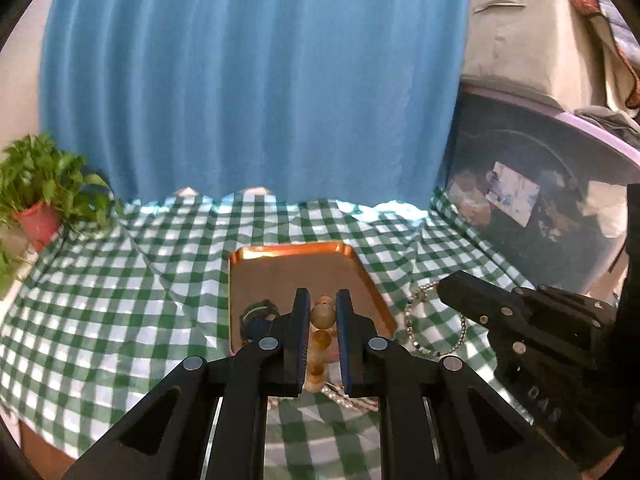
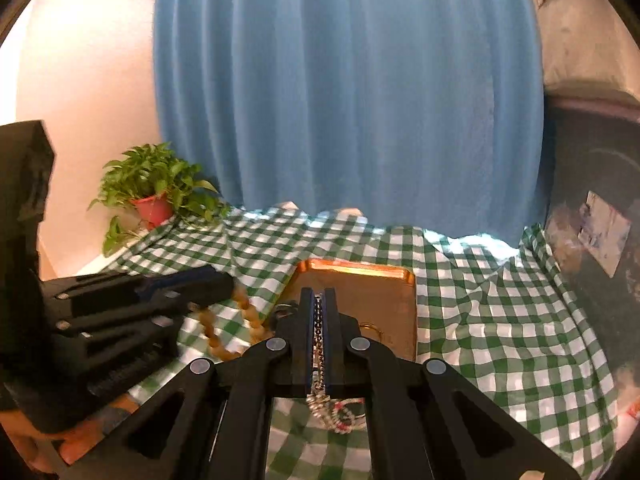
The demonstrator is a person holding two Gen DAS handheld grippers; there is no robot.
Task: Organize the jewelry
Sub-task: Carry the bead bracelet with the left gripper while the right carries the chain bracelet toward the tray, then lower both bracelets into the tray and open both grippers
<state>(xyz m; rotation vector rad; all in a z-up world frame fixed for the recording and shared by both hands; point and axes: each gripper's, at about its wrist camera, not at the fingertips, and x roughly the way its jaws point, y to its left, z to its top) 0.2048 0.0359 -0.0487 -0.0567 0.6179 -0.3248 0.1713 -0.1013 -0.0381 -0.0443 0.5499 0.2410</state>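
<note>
My left gripper is shut on an amber bead bracelet, whose beads hang over the near end of a copper tray. A dark band lies in the tray's left corner. My right gripper is shut on a thin silver and dark bead chain, which trails down to a silver heap on the cloth. The same chain loops below the right gripper in the left wrist view. The right wrist view shows the left gripper carrying the amber beads left of the tray.
A green checked cloth covers the table and lies wrinkled. A potted plant stands at the back left, a blue curtain hangs behind, and a dark bin stands at the right. A small gold ring lies in the tray.
</note>
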